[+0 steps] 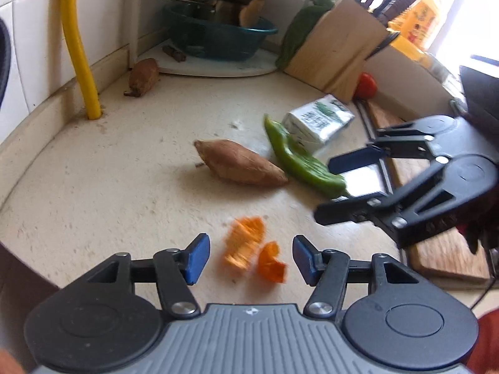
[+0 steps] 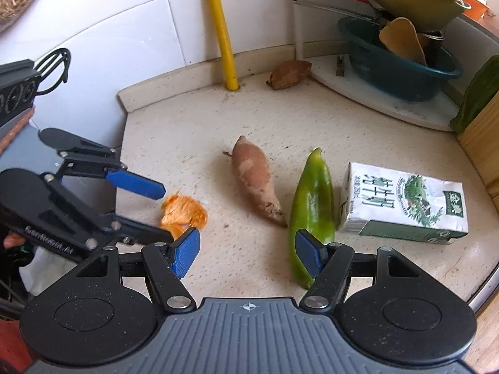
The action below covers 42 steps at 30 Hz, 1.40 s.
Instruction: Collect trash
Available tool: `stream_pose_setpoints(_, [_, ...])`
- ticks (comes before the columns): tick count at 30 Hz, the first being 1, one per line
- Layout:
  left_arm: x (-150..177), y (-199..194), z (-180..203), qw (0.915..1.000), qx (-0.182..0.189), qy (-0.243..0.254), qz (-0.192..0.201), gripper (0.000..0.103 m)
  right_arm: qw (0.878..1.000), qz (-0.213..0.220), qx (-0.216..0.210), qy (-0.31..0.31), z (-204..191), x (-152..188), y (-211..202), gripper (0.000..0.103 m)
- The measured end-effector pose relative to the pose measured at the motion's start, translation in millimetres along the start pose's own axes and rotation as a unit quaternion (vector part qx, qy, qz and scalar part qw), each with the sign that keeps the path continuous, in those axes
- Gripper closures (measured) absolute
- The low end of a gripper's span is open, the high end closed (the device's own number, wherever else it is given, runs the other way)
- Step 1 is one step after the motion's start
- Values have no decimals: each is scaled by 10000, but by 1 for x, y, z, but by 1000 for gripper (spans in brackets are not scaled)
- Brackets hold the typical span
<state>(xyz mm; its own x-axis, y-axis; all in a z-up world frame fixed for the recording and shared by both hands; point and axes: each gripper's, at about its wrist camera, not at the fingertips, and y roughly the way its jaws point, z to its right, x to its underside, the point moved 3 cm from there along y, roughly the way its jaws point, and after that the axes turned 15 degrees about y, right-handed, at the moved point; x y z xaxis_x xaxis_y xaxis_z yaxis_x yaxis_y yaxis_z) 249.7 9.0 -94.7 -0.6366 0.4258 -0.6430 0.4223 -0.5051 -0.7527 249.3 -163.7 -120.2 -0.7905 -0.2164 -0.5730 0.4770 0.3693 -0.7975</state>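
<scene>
So the left tool (image 1: 248,258) is spread wide, nothing in it, hanging low over the counter (image 1: 109,187) with the orange peel (image 1: 254,254) sitting right between its blue pads (image 1: 196,258). Can't tell if the pads actually touch it; the peel is blurry in that view. From the right wrist view the peel (image 2: 184,212) is a crinkly orange scrap near the counter's left edge, framed by the left tool (image 2: 163,212), one finger behind it and one in front.

The right tool (image 2: 248,255) is spread too and empty, floating above the counter with its right pad (image 2: 307,257) over the near end of the pepper (image 2: 310,205). In the left view it (image 1: 324,190) pokes in from the right, jaws apart.

Rest of the stuff: a sweet potato (image 2: 255,180) lies mid-counter, just left of the pepper, and a milk carton (image 2: 402,202) lies on its side right of the pepper. A second potato (image 2: 290,73) sits back by the wall next to a yellow pipe (image 2: 223,31). A teal basin (image 2: 399,65) with dishes sits in the back corner, and there's a knife block (image 1: 336,50) with a tomato (image 1: 366,85) next to it.
</scene>
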Motion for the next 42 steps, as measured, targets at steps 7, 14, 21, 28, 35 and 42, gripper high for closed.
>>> stream_pose_setpoints(7, [10, -7, 5, 9999, -140, -42, -14, 77, 9997, -69, -219, -107, -16, 2, 2, 25])
stream_pose_setpoints(14, [25, -14, 10, 9994, -32, -349, 2, 74, 9981, -376, -456, -177, -37, -9, 41, 28])
stream_pose_setpoints(21, [31, 1, 12, 9961, -220, -787, 328, 71, 9976, -446, -508, -174, -45, -12, 58, 66])
stream_pose_setpoints(28, [30, 7, 12, 9937, -248, -993, 462, 91, 9944, -182, -548, 885, -4, -10, 39, 82])
stream_pose_setpoints(35, [29, 1, 4, 9929, -276, -1066, 457, 94, 9834, 33, -642, 1694, 30, -2, 6, 83])
stream_pose_setpoints(42, [23, 9, 9, 9958, -204, -843, 294, 93, 9800, -14, -515, 1922, 45, 16, -2, 79])
